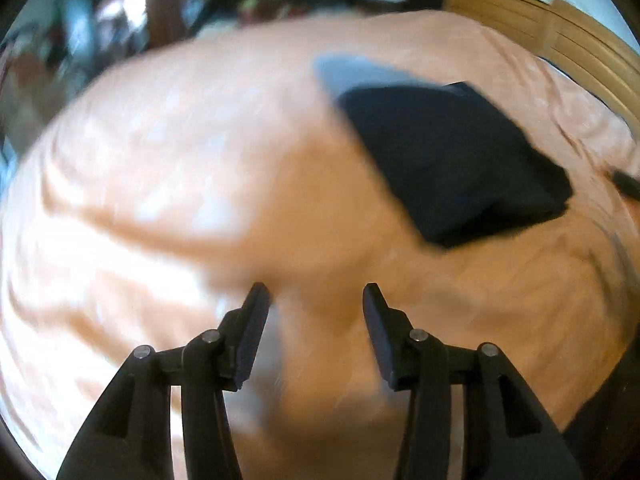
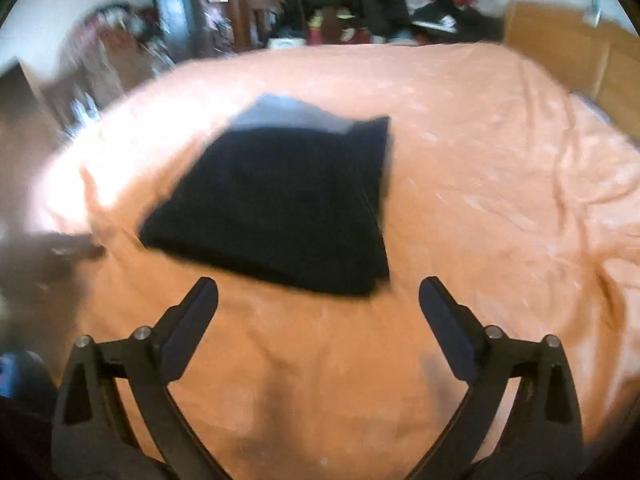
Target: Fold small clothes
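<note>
A dark navy folded garment (image 1: 456,160) lies on the orange bedsheet (image 1: 200,184), with a grey-blue folded piece (image 1: 352,72) showing from under its far edge. In the right wrist view the same dark garment (image 2: 280,204) sits just ahead of my right gripper (image 2: 318,294), and the grey piece (image 2: 280,114) peeks out behind it. My right gripper is open wide and holds nothing. My left gripper (image 1: 316,298) is open too, above bare sheet, with the garment ahead and to its right. Both views are blurred by motion.
A wooden headboard (image 1: 560,36) runs along the right side of the bed. A heap of mixed clothes (image 2: 360,4) lies beyond the far edge. At the left edge of the right wrist view a dark blurred shape (image 2: 60,248) sits by the bed's side.
</note>
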`<state>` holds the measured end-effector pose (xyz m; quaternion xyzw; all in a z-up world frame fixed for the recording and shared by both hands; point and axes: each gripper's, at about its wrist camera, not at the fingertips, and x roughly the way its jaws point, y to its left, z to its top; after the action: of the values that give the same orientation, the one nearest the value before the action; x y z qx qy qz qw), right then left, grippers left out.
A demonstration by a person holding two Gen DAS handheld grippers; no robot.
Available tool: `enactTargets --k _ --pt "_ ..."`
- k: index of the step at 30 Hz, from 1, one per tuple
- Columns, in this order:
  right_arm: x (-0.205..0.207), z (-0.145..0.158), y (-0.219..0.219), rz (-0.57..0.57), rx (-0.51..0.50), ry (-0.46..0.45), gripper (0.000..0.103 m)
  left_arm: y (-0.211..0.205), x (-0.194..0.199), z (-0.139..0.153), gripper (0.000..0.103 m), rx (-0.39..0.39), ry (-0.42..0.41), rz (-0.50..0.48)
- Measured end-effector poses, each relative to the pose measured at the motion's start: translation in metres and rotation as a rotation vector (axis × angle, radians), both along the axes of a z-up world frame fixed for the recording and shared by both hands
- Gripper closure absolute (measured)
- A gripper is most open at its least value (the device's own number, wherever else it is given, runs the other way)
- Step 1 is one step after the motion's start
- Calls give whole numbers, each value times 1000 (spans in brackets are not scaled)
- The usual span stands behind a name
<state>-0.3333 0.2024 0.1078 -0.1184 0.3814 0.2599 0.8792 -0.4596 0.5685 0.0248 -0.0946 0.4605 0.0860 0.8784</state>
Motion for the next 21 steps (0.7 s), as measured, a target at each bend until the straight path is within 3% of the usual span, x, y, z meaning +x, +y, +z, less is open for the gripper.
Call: enactTargets --k 6,8,12,13,21 --pt "-14 -62 24 -102 -130 145 0 -3 -7 -9 45 -1 1 10" --pt "-15 -68 24 -125 -120 132 0 -4 -6 -12 38 -21 -2 5" --pt "-11 -70 19 -139 -83 139 0 -6 3 -18 3 -21 29 -31" --pt "-9 -68 20 -142 -80 142 0 -10 8 -20 0 -15 38 -29" --pt "-21 -73 20 -149 -35 98 0 -13 14 -25 0 -38 24 -10"
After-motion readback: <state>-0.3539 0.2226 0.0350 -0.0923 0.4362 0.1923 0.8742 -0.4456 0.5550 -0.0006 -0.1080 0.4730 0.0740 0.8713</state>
